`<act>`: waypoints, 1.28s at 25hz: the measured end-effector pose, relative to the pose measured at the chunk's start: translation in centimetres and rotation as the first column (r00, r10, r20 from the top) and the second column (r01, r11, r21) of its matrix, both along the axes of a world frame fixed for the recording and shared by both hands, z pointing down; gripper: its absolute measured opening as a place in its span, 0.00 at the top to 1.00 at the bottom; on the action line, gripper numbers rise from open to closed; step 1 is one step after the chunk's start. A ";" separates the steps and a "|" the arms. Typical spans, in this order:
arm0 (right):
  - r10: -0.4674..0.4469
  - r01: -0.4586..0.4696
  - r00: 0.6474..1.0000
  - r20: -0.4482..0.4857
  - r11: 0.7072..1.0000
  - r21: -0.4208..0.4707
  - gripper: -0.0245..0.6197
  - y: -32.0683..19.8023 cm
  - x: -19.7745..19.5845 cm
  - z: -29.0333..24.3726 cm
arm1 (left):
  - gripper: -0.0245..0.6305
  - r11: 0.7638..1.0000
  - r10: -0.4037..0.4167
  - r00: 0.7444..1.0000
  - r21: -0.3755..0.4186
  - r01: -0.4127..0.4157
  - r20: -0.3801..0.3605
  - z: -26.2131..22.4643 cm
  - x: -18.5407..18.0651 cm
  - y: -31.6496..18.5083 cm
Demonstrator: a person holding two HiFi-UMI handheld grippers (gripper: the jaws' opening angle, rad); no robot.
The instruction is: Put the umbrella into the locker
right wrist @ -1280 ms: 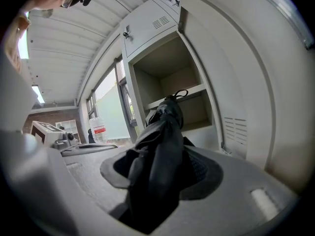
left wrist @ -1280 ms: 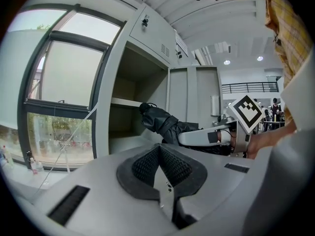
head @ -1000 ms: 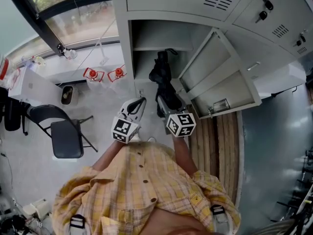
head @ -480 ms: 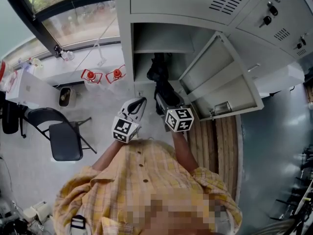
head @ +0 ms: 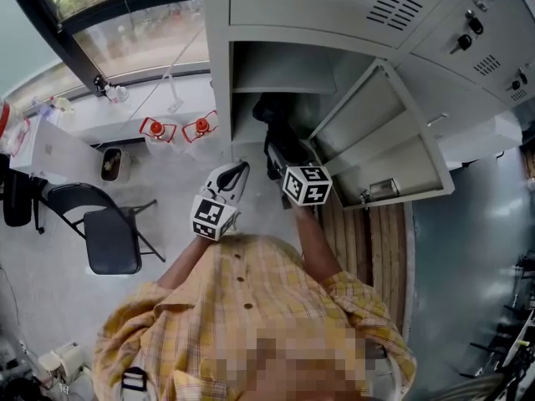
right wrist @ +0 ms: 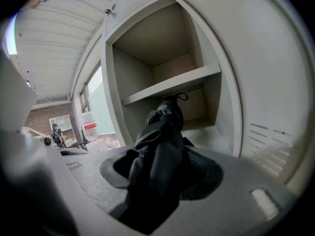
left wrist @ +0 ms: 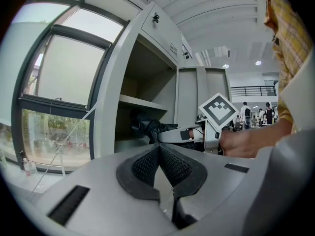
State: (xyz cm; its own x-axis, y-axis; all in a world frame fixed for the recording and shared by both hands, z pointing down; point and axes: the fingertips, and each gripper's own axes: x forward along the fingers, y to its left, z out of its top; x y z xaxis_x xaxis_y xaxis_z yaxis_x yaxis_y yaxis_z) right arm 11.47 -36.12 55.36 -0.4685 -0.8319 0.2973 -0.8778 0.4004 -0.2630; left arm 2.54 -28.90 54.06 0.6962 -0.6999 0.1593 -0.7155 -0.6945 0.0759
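Right now, the folded black cloth umbrella (right wrist: 160,146) is squeezed between the two dark pads of the right gripper (right wrist: 162,167). Its jaws are wide apart, because the fat bundle fills the whole gap and the pads press on it from both sides. From the head view, the right gripper (head: 282,155) is just in front of the tall grey metal locker (head: 219,82), and the umbrella (head: 272,111) sticks out from it into the open locker. The far end of the umbrella, with its thin loop, is inside the space under the grey shelf (right wrist: 172,85), while the near end is outside in the jaws. The grey locker door (head: 376,140) is swung open to the right of the umbrella. The left gripper (head: 236,172) is beside the right one, a little to the left and outside the locker. In the left gripper view, the left gripper (left wrist: 160,162) has its pads closed together at the tip, with nothing between them. The person holding both grippers wears a yellow checked shirt (head: 242,316).
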 end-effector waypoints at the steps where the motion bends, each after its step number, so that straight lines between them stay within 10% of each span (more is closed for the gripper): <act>1: -0.001 0.001 1.000 0.001 1.000 -0.002 0.62 -0.4 -0.1 0.0 | 0.96 1.000 -0.002 1.000 0.002 0.002 -0.003 -0.1 -0.1 -0.2; 32: 0.072 -0.072 0.997 -0.036 0.997 0.005 0.62 -8.1 -0.9 1.5 | 0.96 1.000 0.001 1.000 0.006 -0.001 0.020 0.1 -0.8 -2.0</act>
State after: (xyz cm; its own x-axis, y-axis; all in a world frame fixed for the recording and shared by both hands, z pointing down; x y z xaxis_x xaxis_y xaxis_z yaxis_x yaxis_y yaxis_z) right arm 10.57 -44.20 56.87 -0.3967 -0.8640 0.3100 -0.9132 0.3370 -0.2293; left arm 1.77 -30.89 54.17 0.6936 -0.7002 0.1693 -0.7162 -0.6955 0.0576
